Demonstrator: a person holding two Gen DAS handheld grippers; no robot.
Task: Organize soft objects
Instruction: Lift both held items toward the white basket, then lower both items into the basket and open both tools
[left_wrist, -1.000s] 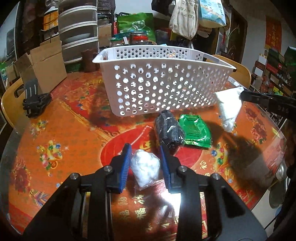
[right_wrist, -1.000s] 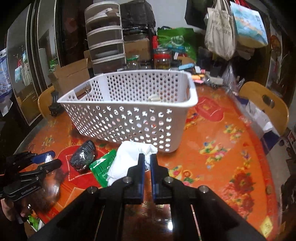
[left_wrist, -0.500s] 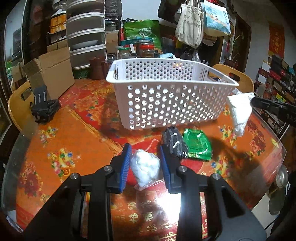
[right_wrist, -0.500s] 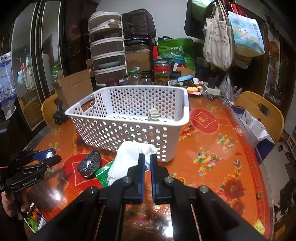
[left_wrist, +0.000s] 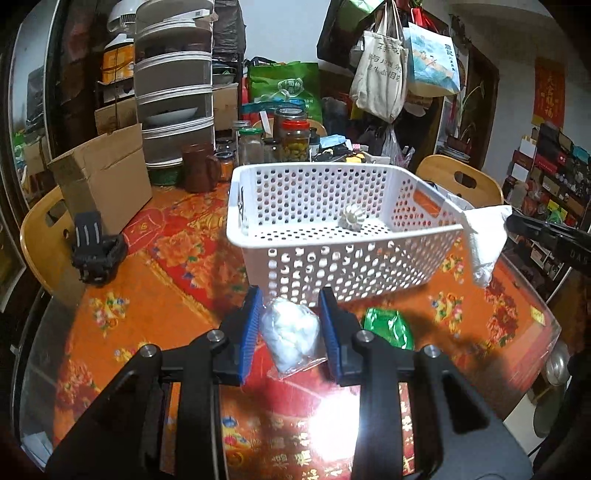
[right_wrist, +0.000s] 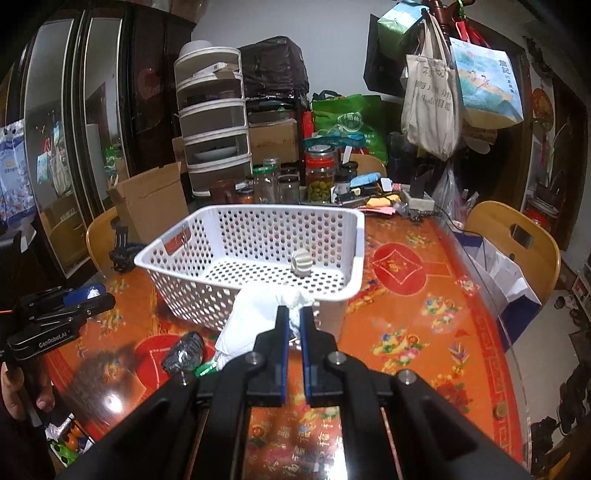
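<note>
A round table (left_wrist: 155, 280) with a glossy red-and-orange floral covering fills the lower frame of both views; jars, a cardboard box and hanging tote bags crowd the background. At centre stands a white perforated plastic basket (left_wrist: 332, 258), rectangular with rounded corners, containing one small ribbed white object (left_wrist: 354, 218) on its floor. In the left wrist view, the left gripper (left_wrist: 290, 328), at lower centre, has its blue ridged pads pressed on a clear plastic bag of white cotton balls (left_wrist: 290, 334), in front of the basket's near wall. A crinkled green packet (left_wrist: 388, 326) lies on the table to its right. In the right wrist view, the right gripper (right_wrist: 293, 332) is pinched tight on a limp white cloth (right_wrist: 251, 317), which hangs at the basket's near rim. A dark crumpled bundle (right_wrist: 184, 352) lies at lower left.
</note>
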